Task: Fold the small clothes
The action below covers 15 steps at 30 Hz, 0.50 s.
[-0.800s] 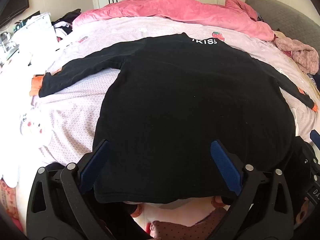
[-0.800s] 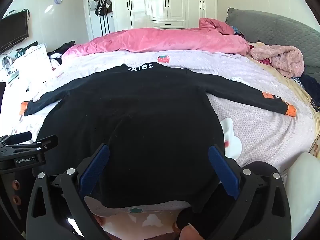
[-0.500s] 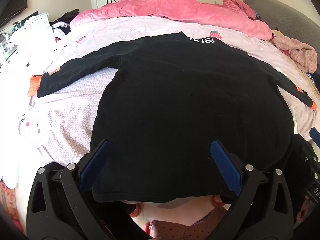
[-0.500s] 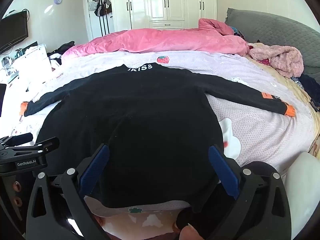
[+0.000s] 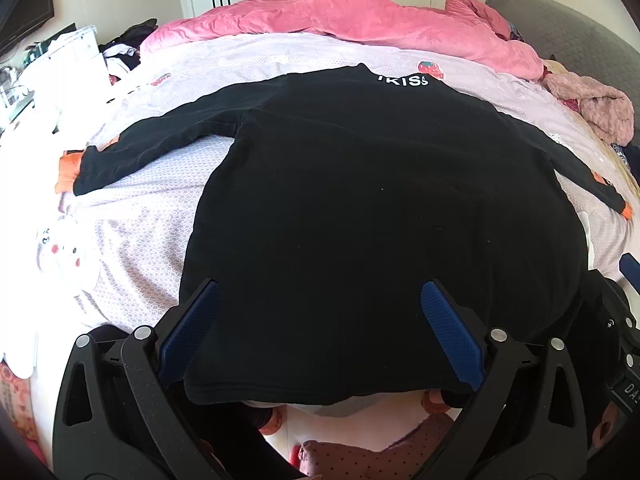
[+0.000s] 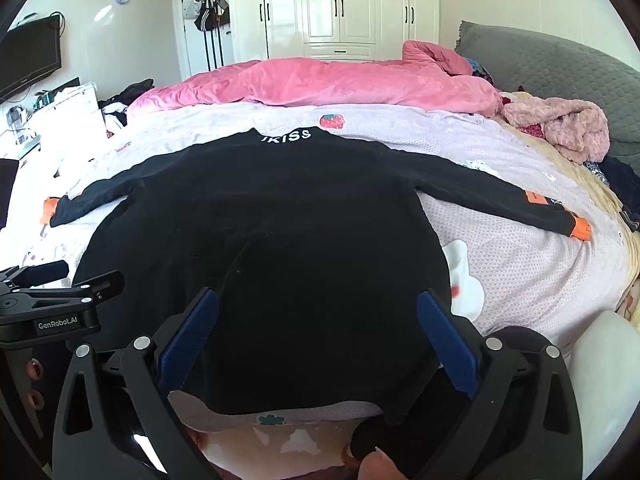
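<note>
The black shirt point(image 5: 360, 220) lies flat on the bed point(image 5: 152, 232), sleeves spread. Both the left gripper point(image 5: 320, 328) and right gripper point(image 6: 316, 332) hover released above its hem; pinch each hem corner evenly before folding.

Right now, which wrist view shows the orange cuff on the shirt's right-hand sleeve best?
The right wrist view: the orange cuff lies fully visible at the end of the outstretched sleeve of the black shirt. In the left wrist view that cuff is only a small sliver at the picture's edge.
</note>
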Each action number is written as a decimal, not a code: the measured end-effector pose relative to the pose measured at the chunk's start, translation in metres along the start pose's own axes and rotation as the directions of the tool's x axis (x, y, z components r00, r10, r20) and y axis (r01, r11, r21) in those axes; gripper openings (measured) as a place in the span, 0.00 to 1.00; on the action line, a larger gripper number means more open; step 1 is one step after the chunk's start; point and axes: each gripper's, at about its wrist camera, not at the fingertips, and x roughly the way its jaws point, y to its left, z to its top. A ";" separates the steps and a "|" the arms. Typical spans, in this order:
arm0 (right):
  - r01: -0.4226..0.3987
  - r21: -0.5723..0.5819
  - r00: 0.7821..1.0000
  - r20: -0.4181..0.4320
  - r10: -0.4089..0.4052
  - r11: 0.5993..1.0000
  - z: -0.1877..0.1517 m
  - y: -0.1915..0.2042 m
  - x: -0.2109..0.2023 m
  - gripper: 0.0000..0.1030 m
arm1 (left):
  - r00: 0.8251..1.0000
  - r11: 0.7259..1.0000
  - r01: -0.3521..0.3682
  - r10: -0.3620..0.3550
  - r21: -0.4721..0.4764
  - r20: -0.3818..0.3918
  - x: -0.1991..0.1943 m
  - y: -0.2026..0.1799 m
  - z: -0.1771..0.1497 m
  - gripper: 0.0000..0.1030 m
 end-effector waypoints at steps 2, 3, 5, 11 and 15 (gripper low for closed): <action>0.000 0.000 1.000 0.000 0.000 1.000 0.000 0.000 0.000 0.96 | 1.000 1.000 0.001 -0.001 0.000 0.001 0.000 0.000 0.000 0.91; 0.000 -0.001 1.000 0.000 0.000 1.000 0.000 0.000 0.000 0.96 | 1.000 1.000 0.002 -0.002 0.001 0.001 0.000 0.000 0.000 0.91; 0.001 -0.001 1.000 -0.001 -0.001 1.000 0.000 0.000 0.000 0.96 | 1.000 1.000 0.002 -0.002 0.001 0.001 0.000 0.000 0.000 0.91; -0.001 -0.003 1.000 -0.001 0.001 1.000 0.000 0.001 0.000 0.96 | 1.000 1.000 0.001 -0.001 0.000 0.004 0.000 0.000 0.000 0.91; -0.001 -0.002 1.000 -0.002 0.001 1.000 0.000 0.001 0.001 0.96 | 1.000 1.000 0.001 -0.001 0.000 0.007 -0.001 0.000 0.000 0.91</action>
